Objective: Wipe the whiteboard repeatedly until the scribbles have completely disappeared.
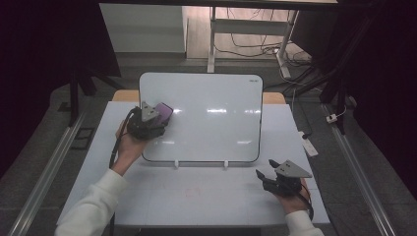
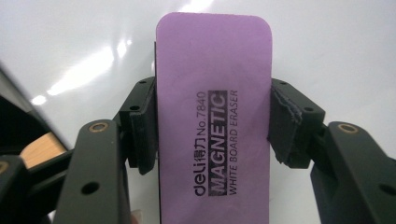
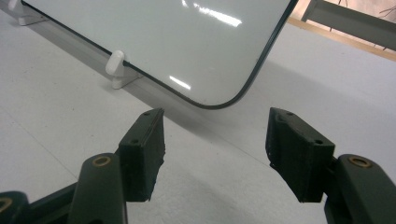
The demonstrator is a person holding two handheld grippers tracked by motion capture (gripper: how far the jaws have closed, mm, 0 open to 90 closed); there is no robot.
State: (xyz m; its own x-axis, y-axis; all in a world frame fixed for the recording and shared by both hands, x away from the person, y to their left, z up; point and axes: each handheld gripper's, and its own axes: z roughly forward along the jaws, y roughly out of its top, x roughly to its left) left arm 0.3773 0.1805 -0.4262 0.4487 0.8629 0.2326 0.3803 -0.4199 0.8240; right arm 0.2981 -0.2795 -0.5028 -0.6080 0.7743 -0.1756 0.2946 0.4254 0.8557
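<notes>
A whiteboard (image 1: 206, 123) leans on small white feet (image 3: 119, 70) in the middle of the white table (image 1: 206, 196). My left gripper (image 1: 156, 117) is shut on a purple magnetic whiteboard eraser (image 2: 214, 116), its jaws pressing both long sides. The eraser (image 1: 164, 113) lies against the board's upper left area. My right gripper (image 1: 263, 175) rests open above the table at the front right, short of the board's lower right corner (image 3: 233, 100). Nothing sits between its pads (image 3: 144, 149).
Wooden table edges (image 1: 273, 97) show behind the board. Beyond the table stand a desk frame and loose cables (image 1: 255, 46) on the floor. A power strip (image 1: 310, 145) lies off the right edge. Metal rails run along both sides.
</notes>
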